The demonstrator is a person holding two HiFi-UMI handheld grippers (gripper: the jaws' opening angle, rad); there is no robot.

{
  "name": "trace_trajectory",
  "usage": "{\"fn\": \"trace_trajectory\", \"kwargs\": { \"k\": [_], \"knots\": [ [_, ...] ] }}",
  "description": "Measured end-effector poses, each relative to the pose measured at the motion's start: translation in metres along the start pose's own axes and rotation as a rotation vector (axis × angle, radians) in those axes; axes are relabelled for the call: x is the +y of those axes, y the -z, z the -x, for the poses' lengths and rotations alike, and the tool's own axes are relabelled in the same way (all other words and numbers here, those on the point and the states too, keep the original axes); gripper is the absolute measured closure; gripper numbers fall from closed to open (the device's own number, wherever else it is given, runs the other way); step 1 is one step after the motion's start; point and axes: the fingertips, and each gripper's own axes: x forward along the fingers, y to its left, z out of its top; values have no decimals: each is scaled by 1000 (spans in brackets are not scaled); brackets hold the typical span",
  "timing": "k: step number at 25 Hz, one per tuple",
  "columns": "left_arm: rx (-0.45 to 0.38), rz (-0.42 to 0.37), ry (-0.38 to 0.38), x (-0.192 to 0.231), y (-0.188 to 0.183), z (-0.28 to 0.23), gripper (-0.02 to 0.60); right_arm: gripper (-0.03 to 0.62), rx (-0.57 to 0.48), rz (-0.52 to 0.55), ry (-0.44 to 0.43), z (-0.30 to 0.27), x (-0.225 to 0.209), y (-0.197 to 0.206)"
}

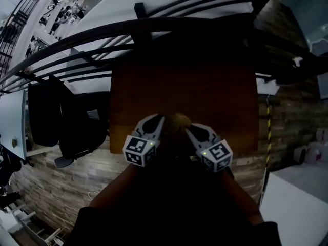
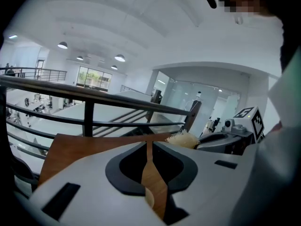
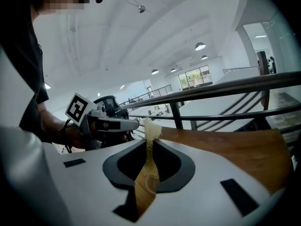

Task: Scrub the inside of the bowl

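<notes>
No bowl shows in any view. A pale, fibrous scrubber sits between the two gripper tips, over the near edge of a brown wooden table. My right gripper is shut on the scrubber, whose tuft sticks out past the jaw tips. In the left gripper view the same scrubber shows at the tip of the right gripper. My left gripper points across the table; its jaws stand a narrow slit apart with nothing between them. The left gripper comes close beside the tuft.
A dark metal railing runs along the far side of the table, with a drop to a lower floor beyond. Black chairs stand at the table's left. The floor is brown planks; a white surface lies at the lower right.
</notes>
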Motion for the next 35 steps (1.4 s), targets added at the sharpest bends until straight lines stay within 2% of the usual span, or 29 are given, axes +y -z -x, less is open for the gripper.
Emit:
{"fn": "trace_trajectory", "kwargs": {
  "k": [4, 10, 14, 19, 23, 35],
  "knots": [
    [121, 23, 36, 23, 41, -25, 527, 545, 45, -34, 38, -15, -11, 14],
    [239, 52, 56, 48, 88, -48, 489, 545, 72, -82, 80, -34, -13, 30],
    [368, 61, 81, 58, 136, -66, 472, 545, 91, -125, 120, -35, -16, 40],
    [497, 64, 69, 69, 177, -91, 440, 545, 95, -149, 167, -27, -35, 46],
    [541, 81, 73, 71, 190, -100, 422, 545, 99, -195, 201, -21, -38, 51],
    [641, 82, 47, 78, 227, -119, 434, 545, 94, -238, 257, -20, -41, 64]
  ]
}}
